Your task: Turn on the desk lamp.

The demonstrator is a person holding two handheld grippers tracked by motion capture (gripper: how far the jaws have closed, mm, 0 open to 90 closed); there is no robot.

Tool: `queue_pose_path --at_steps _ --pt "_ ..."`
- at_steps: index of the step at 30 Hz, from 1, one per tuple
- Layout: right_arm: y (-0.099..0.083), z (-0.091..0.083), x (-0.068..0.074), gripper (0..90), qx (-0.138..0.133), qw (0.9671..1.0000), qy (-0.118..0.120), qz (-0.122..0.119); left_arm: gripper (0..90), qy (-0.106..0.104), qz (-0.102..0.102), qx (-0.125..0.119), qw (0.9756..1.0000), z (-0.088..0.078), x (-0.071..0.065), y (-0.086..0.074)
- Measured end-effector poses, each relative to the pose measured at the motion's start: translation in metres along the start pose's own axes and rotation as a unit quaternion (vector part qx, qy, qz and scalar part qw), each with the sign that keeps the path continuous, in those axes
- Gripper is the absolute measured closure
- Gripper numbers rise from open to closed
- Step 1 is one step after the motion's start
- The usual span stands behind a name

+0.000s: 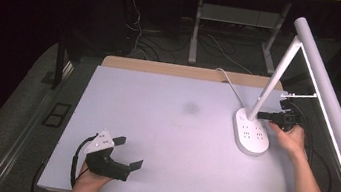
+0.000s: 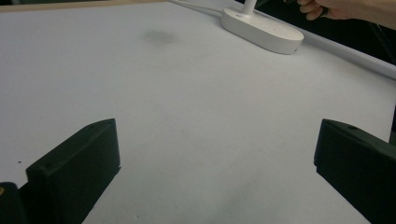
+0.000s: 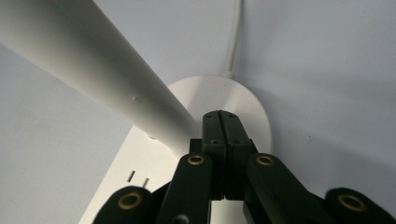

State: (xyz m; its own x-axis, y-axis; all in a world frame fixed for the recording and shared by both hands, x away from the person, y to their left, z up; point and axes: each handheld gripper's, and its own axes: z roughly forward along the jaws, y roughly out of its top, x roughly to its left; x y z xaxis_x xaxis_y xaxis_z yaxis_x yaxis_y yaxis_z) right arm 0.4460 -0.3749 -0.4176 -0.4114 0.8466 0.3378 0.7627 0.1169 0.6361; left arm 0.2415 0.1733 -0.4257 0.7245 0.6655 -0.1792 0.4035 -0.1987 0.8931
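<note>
Pressed together, right gripper [image 3: 220, 122] jaws apparently touch the desk lamp [image 3: 116, 79] base; left gripper [image 1: 124, 151] rests spread on the table [image 1: 167, 141].

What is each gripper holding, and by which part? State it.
Nothing is held. The left gripper is open over bare table. The right gripper has its fingers shut together, empty, beside the desk lamp's stem above its base.
</note>
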Motion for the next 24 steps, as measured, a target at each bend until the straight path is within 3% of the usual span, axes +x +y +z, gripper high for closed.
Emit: queue_pose_path --at_steps 12,24 --pt "0.001 -0.018 0.008 89.4 -0.004 0.9999 -0.009 0.013 0.0 -0.004 0.005 0.000 1.0000 0.000 -0.002 0.001" --pt "-0.004 -0.043 0.020 89.4 -0.021 0.9994 -0.027 0.000 0.0 -0.008 0.007 -0.006 0.9999 -0.002 -0.003 0.001"
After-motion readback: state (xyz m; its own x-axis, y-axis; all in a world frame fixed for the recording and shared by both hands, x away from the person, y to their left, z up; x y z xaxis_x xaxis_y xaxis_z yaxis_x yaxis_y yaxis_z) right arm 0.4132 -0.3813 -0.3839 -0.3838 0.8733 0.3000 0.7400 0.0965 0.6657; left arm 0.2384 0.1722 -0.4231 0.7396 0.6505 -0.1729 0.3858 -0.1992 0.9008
